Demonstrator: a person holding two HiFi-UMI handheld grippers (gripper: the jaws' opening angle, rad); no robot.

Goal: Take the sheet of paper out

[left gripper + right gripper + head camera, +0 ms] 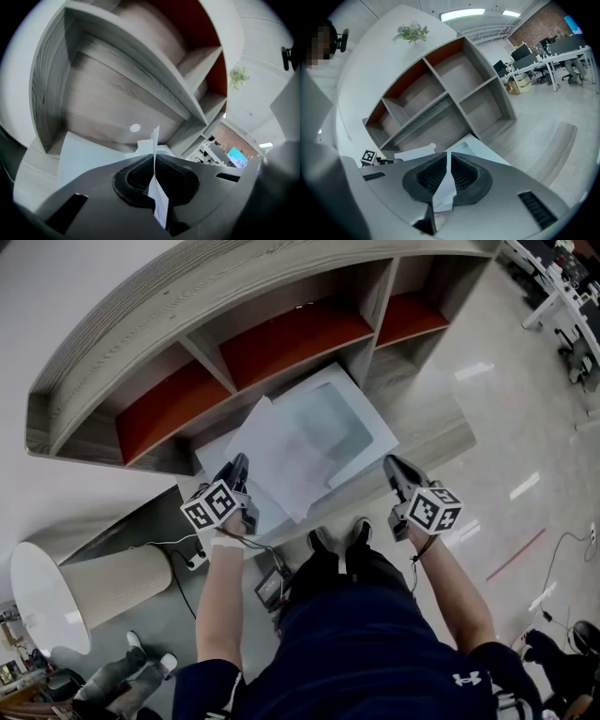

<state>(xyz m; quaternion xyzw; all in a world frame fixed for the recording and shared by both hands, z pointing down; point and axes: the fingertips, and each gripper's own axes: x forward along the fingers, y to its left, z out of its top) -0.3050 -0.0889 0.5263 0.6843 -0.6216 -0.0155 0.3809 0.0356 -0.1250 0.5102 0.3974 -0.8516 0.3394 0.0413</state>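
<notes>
White sheet point(277, 460), centre frame, is clamped in the left gripper point(239, 465), the folder point(375, 427) in the right gripper point(392, 465) — best drawn apart flat and slowly.

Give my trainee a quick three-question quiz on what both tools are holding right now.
1. True or false: the left tool is shut on the sheet of paper.
2. What colour are the back panels of the shelf unit behind the paper? A) blue B) red C) yellow
3. Fill in: the right tool pinches an edge of the clear plastic ____.
Key: 1 true; 2 B; 3 sleeve.
</notes>
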